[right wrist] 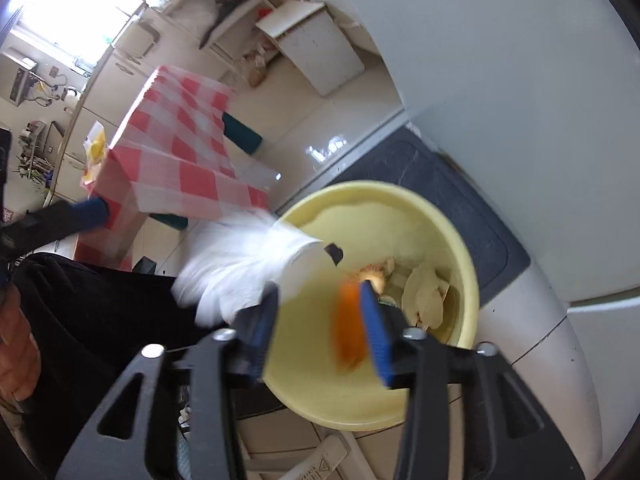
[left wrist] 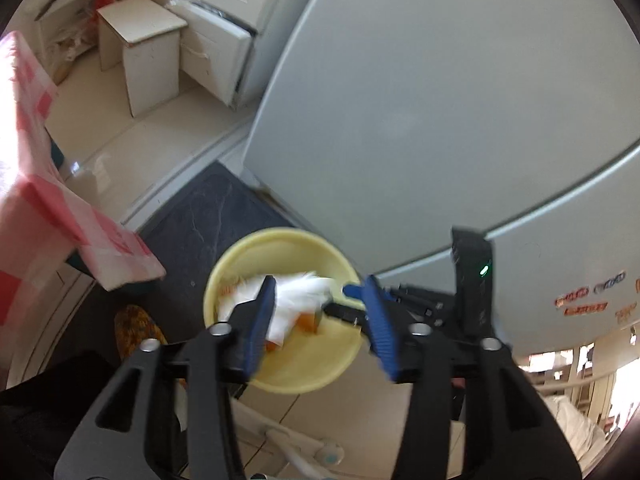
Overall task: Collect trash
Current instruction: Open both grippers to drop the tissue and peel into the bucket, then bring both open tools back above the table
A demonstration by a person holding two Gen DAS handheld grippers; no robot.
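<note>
- We see the right claw (right wrist: 320, 320) spread open above the yellow bin (right wrist: 460, 248), with a white tissue (right wrist: 240, 264) and an orange peel (right wrist: 350, 330) blurred between its fingers; they look freshly released.
- The tissue hangs over the bin's left rim, so it could drift out onto the floor (right wrist: 320, 136).
- The left claw (left wrist: 320, 320) gapes empty over the same bin; we risk knocking claws together or tipping it.

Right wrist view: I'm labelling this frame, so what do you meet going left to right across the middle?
Checked tablecloth → white tissue → orange scrap → yellow bin → grey fridge.
</note>
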